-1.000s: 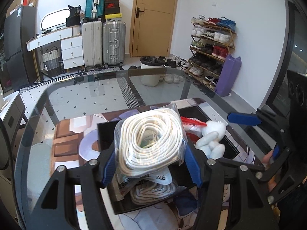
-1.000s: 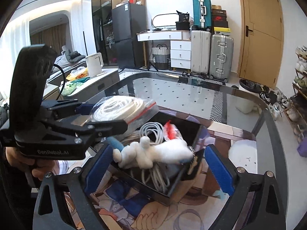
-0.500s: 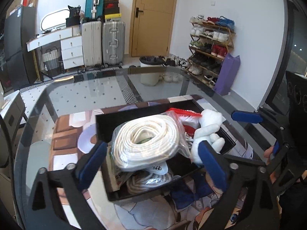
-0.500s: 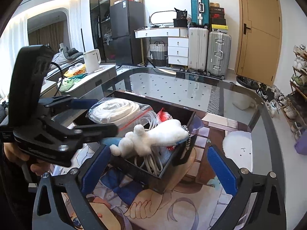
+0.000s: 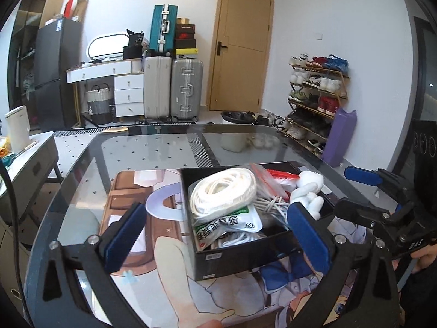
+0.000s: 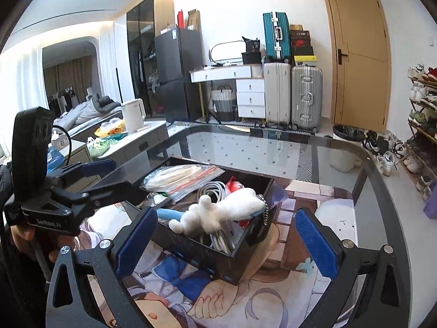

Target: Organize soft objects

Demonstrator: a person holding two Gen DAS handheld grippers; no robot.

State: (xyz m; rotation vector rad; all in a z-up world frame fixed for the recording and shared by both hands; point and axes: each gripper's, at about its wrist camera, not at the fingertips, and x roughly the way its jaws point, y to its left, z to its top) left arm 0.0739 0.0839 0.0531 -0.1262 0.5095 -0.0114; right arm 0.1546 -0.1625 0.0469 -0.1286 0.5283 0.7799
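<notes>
On the glass table [image 5: 153, 147], atop an illustrated mat [image 5: 169, 248], sat a black box [image 5: 245, 257] holding the soft items. Left wrist view: the left gripper [image 5: 215, 235] hung low over the near edge of the box, jaws spread wide and empty, one blue pad out over the mat to the left of the box, the other over the box's right half. A clear zip bag of coiled white rope [image 5: 224, 191] lay on top of the contents at the far left of the box, tilted up against the far wall. Just nearer than it lay a white packet with green print [image 5: 229, 224], partly under the bag. Grey-white cable loops [image 5: 273, 205] showed in the middle. A white plush toy [image 5: 308, 194] rested against the right wall of the box, touching a red-edged bag [image 5: 281, 176] behind it.

Right wrist view: the right gripper [image 6: 226, 242] was also wide open and held nothing, its pads straddling the near corner of the box [image 6: 196, 248]. The plush toy [image 6: 224, 213] lay across the near rim, partly overhanging it (a ball chain hung from its right end). The rope bag [image 6: 183, 176] sat at the far left side, beside the cable loops [image 6: 214, 188]. The left gripper [image 6: 90, 180] appeared at the left, close beside the box, gripped by a hand [image 6: 27, 235].

Background: suitcases [image 6: 292, 93] and a door [image 6: 357, 54] on the far wall.
</notes>
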